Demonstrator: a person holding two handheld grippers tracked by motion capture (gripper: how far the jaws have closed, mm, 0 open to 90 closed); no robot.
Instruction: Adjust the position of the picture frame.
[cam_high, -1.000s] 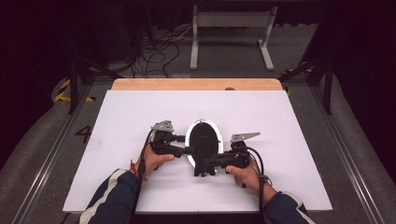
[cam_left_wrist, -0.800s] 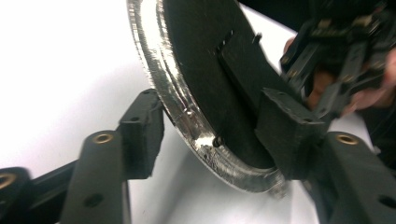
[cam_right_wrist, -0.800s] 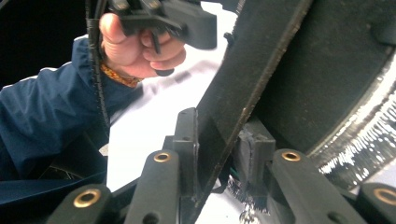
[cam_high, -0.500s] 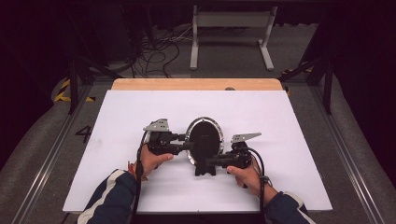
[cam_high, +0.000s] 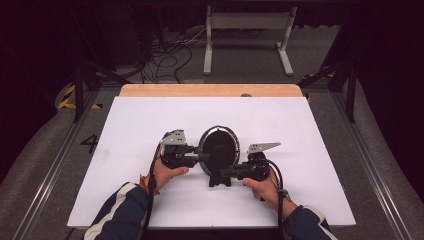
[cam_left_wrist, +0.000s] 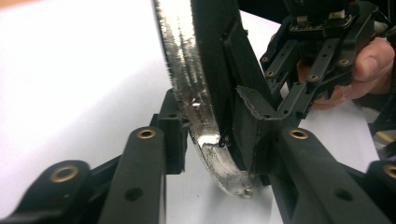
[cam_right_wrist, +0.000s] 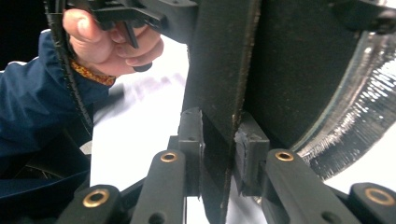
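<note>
Change: mirror (cam_high: 218, 150) is now standing upright, raised off the white table (cam_high: 125, 130); left gripper (cam_high: 200, 157) jaws have just been closing.
Left gripper: pinching the silver rim (cam_left_wrist: 196, 100), steadying it.
Right gripper (cam_high: 226, 172): clamping the black stand (cam_right_wrist: 219, 116), holding it.

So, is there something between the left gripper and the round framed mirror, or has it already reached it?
Nothing visible is in the way. The left gripper has its pads on both sides of the mirror's silver rim; its jaws have just been closing on it. The right gripper is clamped on the black stand flap at the mirror's back.
</note>
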